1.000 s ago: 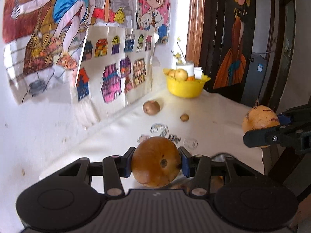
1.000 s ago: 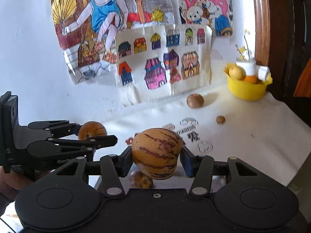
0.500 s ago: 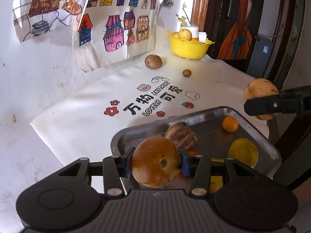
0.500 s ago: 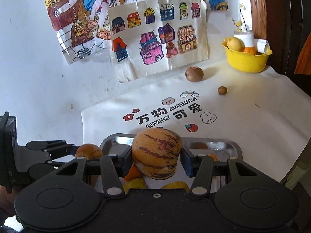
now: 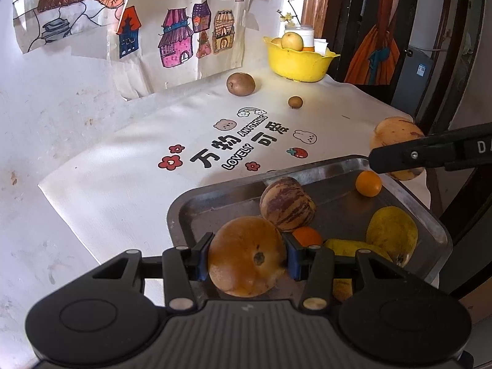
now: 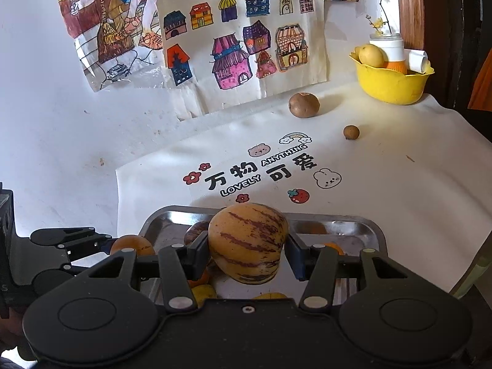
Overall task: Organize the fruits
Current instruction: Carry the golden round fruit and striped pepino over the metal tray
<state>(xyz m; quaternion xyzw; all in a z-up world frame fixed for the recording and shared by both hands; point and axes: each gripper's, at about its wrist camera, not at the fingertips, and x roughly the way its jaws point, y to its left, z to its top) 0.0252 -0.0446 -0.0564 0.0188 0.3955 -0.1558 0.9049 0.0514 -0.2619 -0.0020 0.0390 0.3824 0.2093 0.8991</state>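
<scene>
- A white cloth [image 5: 129,190], printed with cartoon figures and the words "LOVELY ANYTHING", is spread over the table that runs from the near edge to the far wall.
- Coloured drawings of houses [image 6: 243,43] are stuck on the white wall at the far side.
- A metal tray [image 5: 215,203] is seen at the near end of the cloth; a purple-striped fruit [image 5: 287,204], a small orange [image 5: 368,183], a second orange [image 5: 307,236] and a large yellow fruit [image 5: 392,233] lie in it.
- A yellow bowl [image 5: 296,63] with a pale fruit in it is set at the far right corner of the table, with a white jar behind it.
- The left gripper [image 5: 247,258] is clamped on a round brown-orange fruit [image 5: 246,256], which is pressed between both blue pads above the near left part of the tray.
- The right gripper [image 6: 247,246] is clamped on a striped yellow fruit [image 6: 247,243], which is held between its pads over the near side of the tray; from the left wrist view it is seen at the tray's far right corner.
- A brown fruit [image 5: 240,84] lies on the cloth near the wall, left of the bowl.
- A small brown round fruit [image 5: 295,102] lies on the cloth just right of it, nearer the print, apart from both.
</scene>
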